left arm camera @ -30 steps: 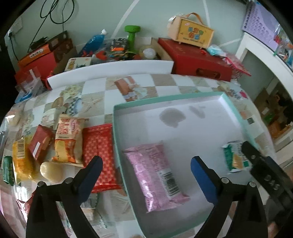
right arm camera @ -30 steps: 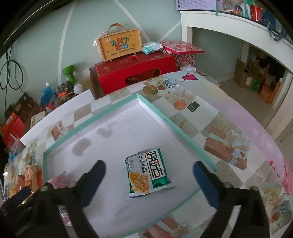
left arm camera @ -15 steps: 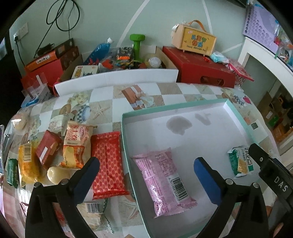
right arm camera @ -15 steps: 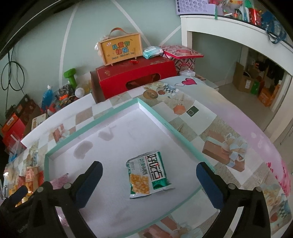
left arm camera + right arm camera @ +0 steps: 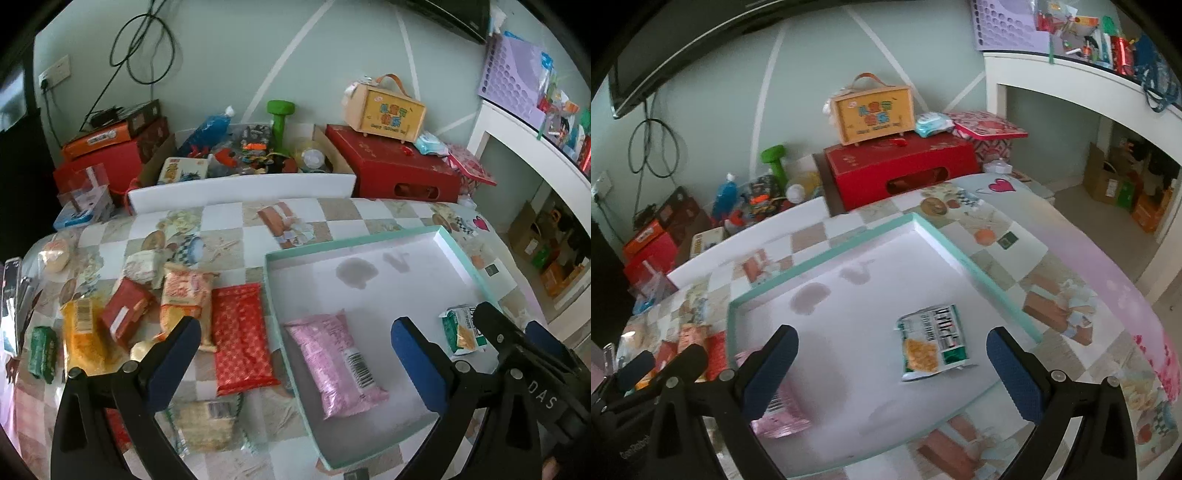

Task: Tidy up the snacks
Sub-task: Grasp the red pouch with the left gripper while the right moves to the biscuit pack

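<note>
The table [image 5: 229, 218] w/ its patchwork cloth carries the teal-rimmed tray [image 5: 269, 284] on the right, white floor mostly bare. Two packs lie in it: the pink pack [image 5: 332, 362] near the left wall, the green-and-white pack [image 5: 932, 343] toward the near right. Left of the tray, outside it, sits the unsorted pile: red foil pack [image 5: 240, 339] just beside the tray wall, then the orange-cream pack [image 5: 186, 291], yellow pack [image 5: 83, 332], small green pack [image 5: 42, 352] and a pale pack [image 5: 205, 424] nearest the camera. Left gripper [image 5: 295, 354] hangs above the tray edge, jaws spread wide, nothing btwn them; right gripper [image 5: 892, 365] likewise spread & empty over the tray. Judged step: btwn placements, both tools free. Next move prob. calls for the left gripper to swing left to the pile, line its jaws across the red foil pack's narrow width & close lightly, since crinkly film slips.
</note>
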The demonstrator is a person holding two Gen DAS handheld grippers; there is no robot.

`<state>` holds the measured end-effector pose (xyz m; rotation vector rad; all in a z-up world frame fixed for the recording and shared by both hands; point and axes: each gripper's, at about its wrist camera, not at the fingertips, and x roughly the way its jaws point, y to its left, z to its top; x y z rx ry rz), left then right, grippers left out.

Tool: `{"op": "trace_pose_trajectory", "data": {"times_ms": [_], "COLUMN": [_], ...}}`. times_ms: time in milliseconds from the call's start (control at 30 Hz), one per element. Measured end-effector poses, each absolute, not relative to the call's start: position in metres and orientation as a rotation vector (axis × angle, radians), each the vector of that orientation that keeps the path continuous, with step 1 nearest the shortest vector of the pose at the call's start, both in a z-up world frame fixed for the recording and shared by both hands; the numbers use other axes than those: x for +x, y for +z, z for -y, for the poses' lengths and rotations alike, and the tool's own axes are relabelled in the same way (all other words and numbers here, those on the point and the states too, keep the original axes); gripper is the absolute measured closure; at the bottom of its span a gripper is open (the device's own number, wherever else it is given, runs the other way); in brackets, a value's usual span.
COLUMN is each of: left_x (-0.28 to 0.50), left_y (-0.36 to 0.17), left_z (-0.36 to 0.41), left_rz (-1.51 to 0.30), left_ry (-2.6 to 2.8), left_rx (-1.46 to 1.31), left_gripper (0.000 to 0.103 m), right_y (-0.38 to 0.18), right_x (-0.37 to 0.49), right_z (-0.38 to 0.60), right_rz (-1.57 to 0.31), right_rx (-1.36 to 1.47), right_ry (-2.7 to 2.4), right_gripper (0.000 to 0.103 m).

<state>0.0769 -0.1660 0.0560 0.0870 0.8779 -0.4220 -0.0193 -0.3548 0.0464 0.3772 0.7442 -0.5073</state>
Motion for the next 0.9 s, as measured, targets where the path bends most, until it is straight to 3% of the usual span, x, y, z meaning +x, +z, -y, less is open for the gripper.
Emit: {"op": "trace_pose_trajectory", "data": {"times_ms": [900], "left_x": [0.077], "left_y": [0.024], "left_z": [-0.021], "left_rz": [-1.021], "left_ry": [-0.087], "left_rx": [-0.191], "left_gripper": [0.001], "right_y": [0.031], "right_x": [0.021], "right_z": [0.219], "right_rz": [-0.874], "right_rx": [0.222], "right_ry": [-0.165], "right_gripper": [0.0]}}
